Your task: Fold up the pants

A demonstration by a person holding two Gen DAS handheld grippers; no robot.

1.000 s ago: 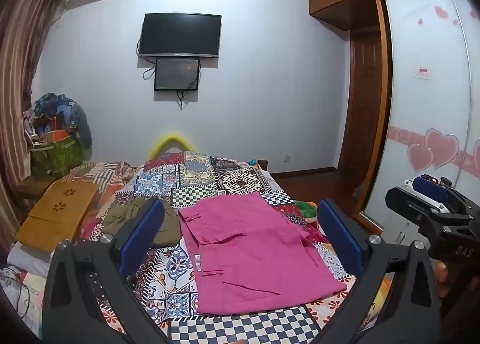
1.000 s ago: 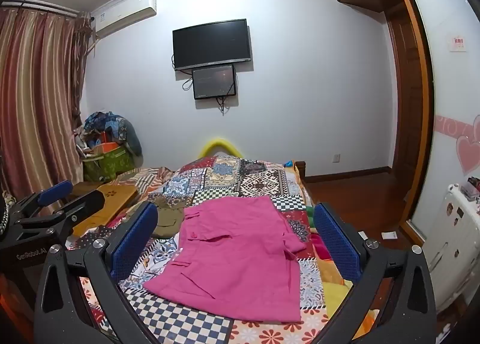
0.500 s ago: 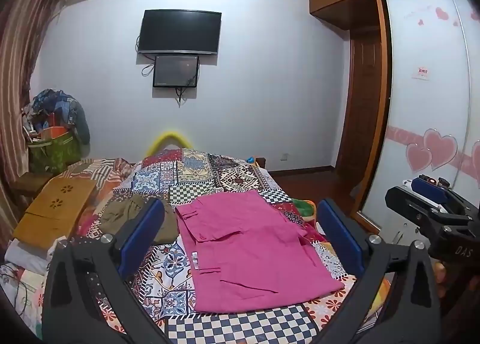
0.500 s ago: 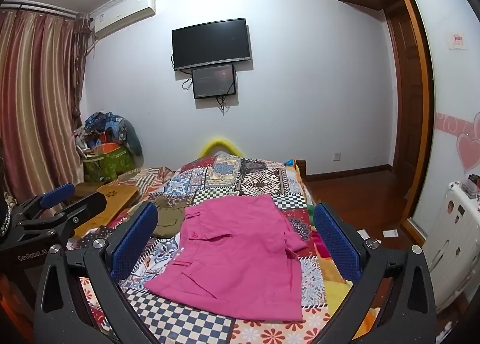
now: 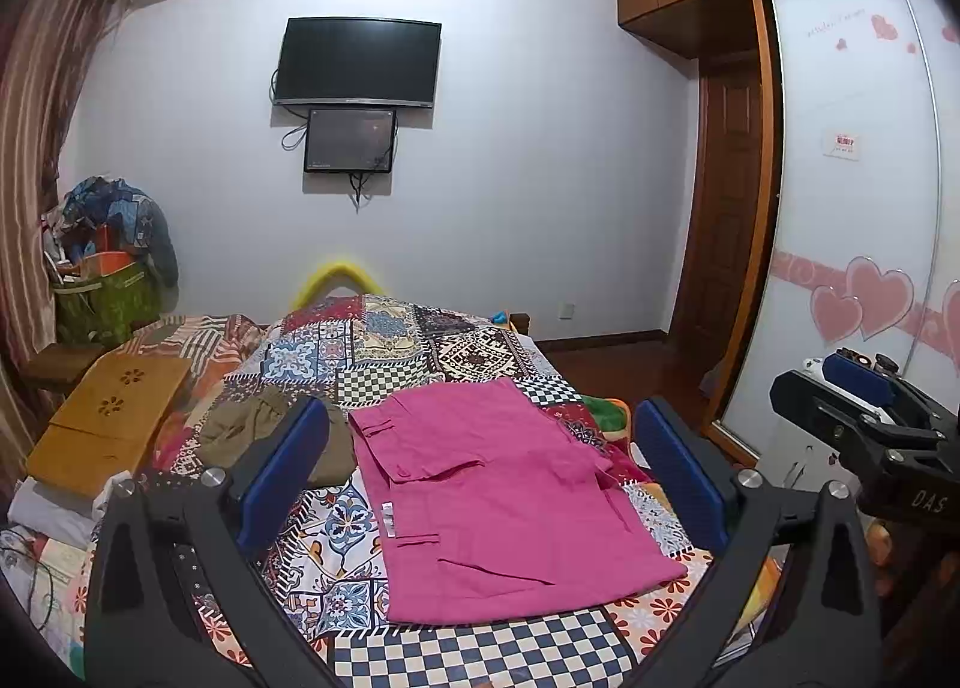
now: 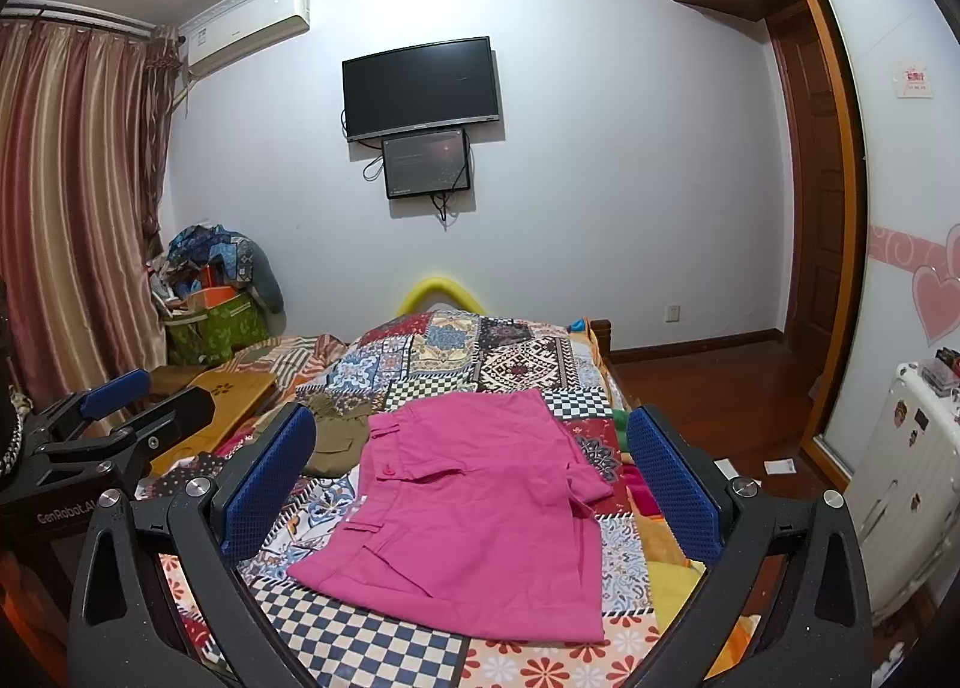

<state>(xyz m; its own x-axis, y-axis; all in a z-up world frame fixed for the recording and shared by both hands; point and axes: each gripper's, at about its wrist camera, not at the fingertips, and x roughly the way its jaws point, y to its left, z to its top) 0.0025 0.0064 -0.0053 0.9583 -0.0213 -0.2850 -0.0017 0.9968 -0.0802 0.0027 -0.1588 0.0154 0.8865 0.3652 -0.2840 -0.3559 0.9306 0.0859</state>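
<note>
Pink pants (image 5: 498,502) lie folded flat on the patchwork bedspread (image 5: 384,346), waistband to the left; they also show in the right wrist view (image 6: 480,502). My left gripper (image 5: 480,472) is open and empty, held above and short of the pants. My right gripper (image 6: 474,478) is open and empty too, likewise above the pants. Each gripper shows in the other's view: the right one at the right edge (image 5: 864,430), the left one at the left edge (image 6: 114,436).
An olive garment (image 5: 270,436) lies left of the pants. A wooden lap table (image 5: 108,418) sits on the bed's left side. A cluttered green basket (image 5: 102,304) stands by the curtain. A wardrobe with sliding doors (image 5: 852,208) and a white suitcase (image 6: 912,478) are to the right.
Both views have shifted only slightly; the grippers stay open above the pants and the pants have not moved.
</note>
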